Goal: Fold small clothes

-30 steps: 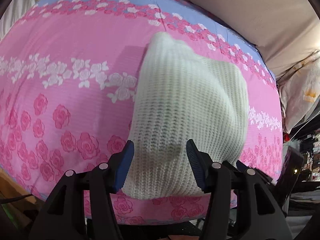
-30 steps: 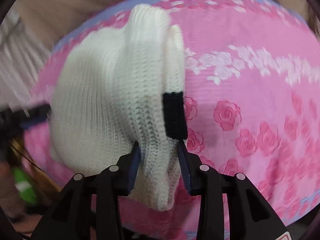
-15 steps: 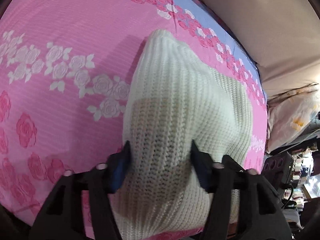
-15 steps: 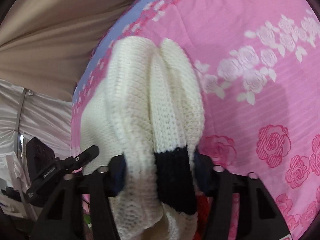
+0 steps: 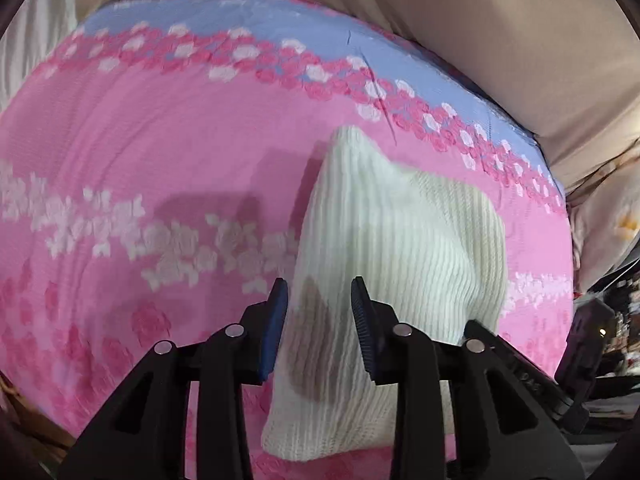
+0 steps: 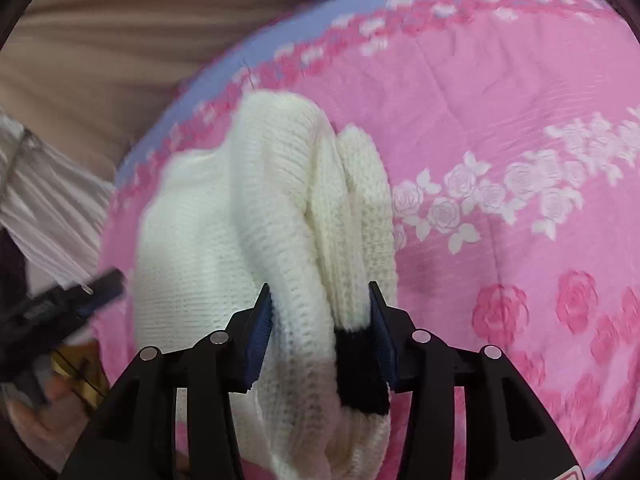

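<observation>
A cream knitted garment (image 5: 400,248) with a black cuff (image 6: 360,368) lies bunched on the pink rose-print bed cover (image 5: 160,152). My left gripper (image 5: 320,312) straddles its near left part, with the knit between the blue pads; the jaws stand a little apart. My right gripper (image 6: 320,320) holds a thick bundle of folds, the garment (image 6: 248,216) and the black cuff between its pads. The left gripper (image 6: 80,288) shows at the left edge of the right wrist view.
The cover has a blue border (image 5: 240,28) at its far edge, against a beige fabric wall (image 5: 500,20). Clutter and a dark device (image 5: 584,340) lie beyond the bed's right side. White pleated fabric (image 6: 44,200) hangs at the left.
Both grippers have pulled back and lowered with the garment, after tilting forward over it. The bundle stays between the right pads. The left jaws look narrower than a second ago.
</observation>
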The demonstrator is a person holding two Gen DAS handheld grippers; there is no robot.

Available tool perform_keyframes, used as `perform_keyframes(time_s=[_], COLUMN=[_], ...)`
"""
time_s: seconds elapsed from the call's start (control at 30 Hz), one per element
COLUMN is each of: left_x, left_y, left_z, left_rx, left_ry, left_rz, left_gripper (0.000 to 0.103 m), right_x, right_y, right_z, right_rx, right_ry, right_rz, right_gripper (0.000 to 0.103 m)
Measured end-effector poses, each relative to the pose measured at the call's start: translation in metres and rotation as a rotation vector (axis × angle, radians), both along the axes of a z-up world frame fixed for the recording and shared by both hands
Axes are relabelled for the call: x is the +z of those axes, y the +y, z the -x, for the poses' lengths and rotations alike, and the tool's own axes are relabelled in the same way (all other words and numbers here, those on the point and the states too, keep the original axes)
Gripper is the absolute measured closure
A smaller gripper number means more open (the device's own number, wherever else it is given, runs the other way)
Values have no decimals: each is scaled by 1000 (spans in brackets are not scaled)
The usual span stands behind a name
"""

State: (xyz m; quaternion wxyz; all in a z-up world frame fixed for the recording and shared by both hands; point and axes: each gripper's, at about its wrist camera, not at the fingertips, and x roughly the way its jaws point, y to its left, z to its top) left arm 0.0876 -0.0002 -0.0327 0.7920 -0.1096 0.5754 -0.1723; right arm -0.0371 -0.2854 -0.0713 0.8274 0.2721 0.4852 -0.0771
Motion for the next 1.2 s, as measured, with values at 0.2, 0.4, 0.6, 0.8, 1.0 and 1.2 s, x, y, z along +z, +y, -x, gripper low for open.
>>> perform_keyframes(time_s=[0.2, 0.4, 0.6, 0.8, 1.0, 1.2], left_x=[19, -25, -26, -29, -26, -34], left_y=[-13, -53, -58, -62, -62, -67], left_z=[32, 34, 39, 42, 51, 60], left_rx=[-109, -244, -270, -277, -278, -294], left_ry=[-99, -65, -98, -101, -116, -119], left_rz=[-9, -157, -231, -250, -281, -323], left_gripper=[68, 65, 57, 55, 51, 15], right_x=[72, -14, 45, -11, 27, -14], right_y=[36, 14, 42, 56, 65, 67], right_z=[-7, -37, -1, 22, 47, 48], right_rx=[79, 57, 69, 116, 123, 141], right_ry=[-138, 64, -24, 109, 77, 159], right_rz=[135, 175, 187, 298, 335, 359], right_gripper=[78, 91, 90, 91, 86, 67])
